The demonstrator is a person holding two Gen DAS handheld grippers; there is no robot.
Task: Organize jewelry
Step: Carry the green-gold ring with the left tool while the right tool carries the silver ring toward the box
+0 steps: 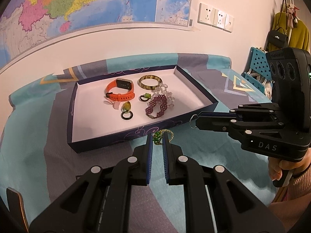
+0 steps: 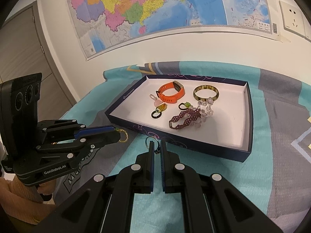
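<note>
A dark blue tray with a white floor lies on the patterned cloth. In it are an orange watch, a brown bangle, a purple bead bracelet, clear beads, a green ring and a yellow pendant. My left gripper is shut on a green-and-gold bead chain in front of the tray. My right gripper is shut on a metal key ring by the tray's near edge.
A map hangs on the wall behind the table, with wall sockets to its right. A blue perforated rack and hanging bags stand at the far right. A door is at the left.
</note>
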